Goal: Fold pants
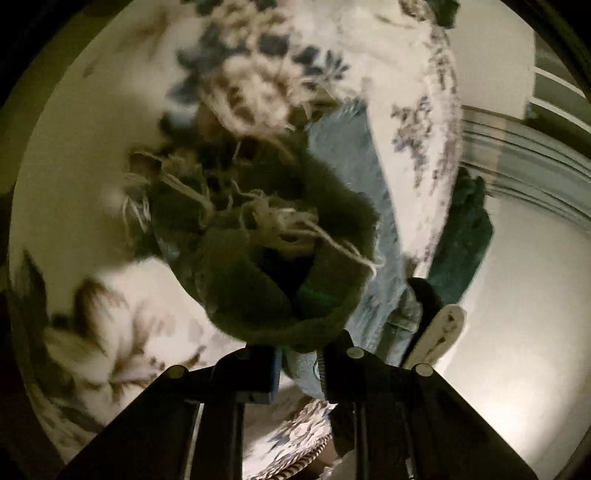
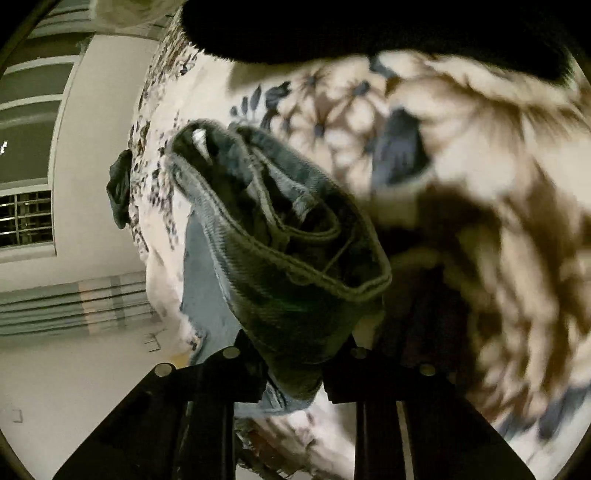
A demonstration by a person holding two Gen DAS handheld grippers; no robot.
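The pants are light blue jeans held up over a flower-print bedspread. My left gripper is shut on a frayed leg end with loose white threads; the cloth bulges between its jaws. My right gripper is shut on a hemmed end of the jeans, which opens toward the camera like a tube. The rest of the jeans hangs down toward the bedspread. The other gripper's white part shows at the lower right of the left wrist view.
The bed edge runs along a pale floor. A dark green cloth hangs over the bed's edge; it also shows in the right wrist view. A striped mat and a window lie beyond. A dark object covers the top.
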